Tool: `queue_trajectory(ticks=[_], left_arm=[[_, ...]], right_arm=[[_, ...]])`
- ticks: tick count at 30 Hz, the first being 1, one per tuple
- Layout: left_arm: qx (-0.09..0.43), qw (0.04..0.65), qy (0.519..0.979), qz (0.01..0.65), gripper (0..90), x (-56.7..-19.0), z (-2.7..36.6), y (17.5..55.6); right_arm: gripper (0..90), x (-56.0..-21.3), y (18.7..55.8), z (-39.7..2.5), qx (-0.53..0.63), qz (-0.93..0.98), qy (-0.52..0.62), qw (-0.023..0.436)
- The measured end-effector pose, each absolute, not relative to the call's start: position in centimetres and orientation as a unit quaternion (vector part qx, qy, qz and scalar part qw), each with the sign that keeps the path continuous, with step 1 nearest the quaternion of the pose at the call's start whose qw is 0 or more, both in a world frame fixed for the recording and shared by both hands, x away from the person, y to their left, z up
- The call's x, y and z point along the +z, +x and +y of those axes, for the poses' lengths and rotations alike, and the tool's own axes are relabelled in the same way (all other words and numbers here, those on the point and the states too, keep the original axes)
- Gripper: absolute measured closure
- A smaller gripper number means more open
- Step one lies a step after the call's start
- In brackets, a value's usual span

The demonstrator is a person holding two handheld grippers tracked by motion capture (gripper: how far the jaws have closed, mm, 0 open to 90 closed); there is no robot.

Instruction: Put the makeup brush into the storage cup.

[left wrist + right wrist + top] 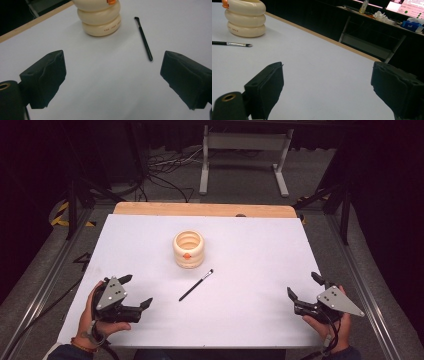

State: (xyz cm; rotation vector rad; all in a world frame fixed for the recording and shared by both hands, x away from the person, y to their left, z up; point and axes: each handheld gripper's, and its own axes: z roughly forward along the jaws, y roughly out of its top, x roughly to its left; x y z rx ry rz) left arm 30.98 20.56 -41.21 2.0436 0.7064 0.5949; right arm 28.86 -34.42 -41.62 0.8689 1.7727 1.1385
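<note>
A white table [250,310] holds one thin black makeup brush [195,285] lying flat near the middle, just in front of one cream ribbed cup [188,249], close but apart. Two grippers rest at the near corners, both with jaws spread wide and holding nothing: the left gripper [136,292] and the right gripper [303,287]. The brush lies flush on the surface, so a jaw closing on it might skid it away or knock the cup

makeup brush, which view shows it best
The left gripper view: the makeup brush lies whole and close, bristles toward the cream holder. The high view shows it whole but small; the right gripper view cuts its handle off.
</note>
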Motion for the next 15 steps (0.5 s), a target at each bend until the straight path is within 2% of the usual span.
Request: queue_trajectory(ticks=[7,12,15], left_arm=[[0.240,0.402,0.842,0.268,14.3,-40.8,16.9,32.2],[0.184,0.388,0.861,0.272,22.1,-40.0,13.7,34.2],[0.163,0.359,0.875,0.280,23.5,-39.8,12.0,35.5]], right_arm=[[12.4,-41.8,28.9,-34.2,0.448,0.713,0.341,0.418],[12.4,-41.8,29.0,-34.5,0.449,0.710,0.350,0.415],[12.4,-41.9,29.0,-34.4,0.445,0.714,0.348,0.414]])
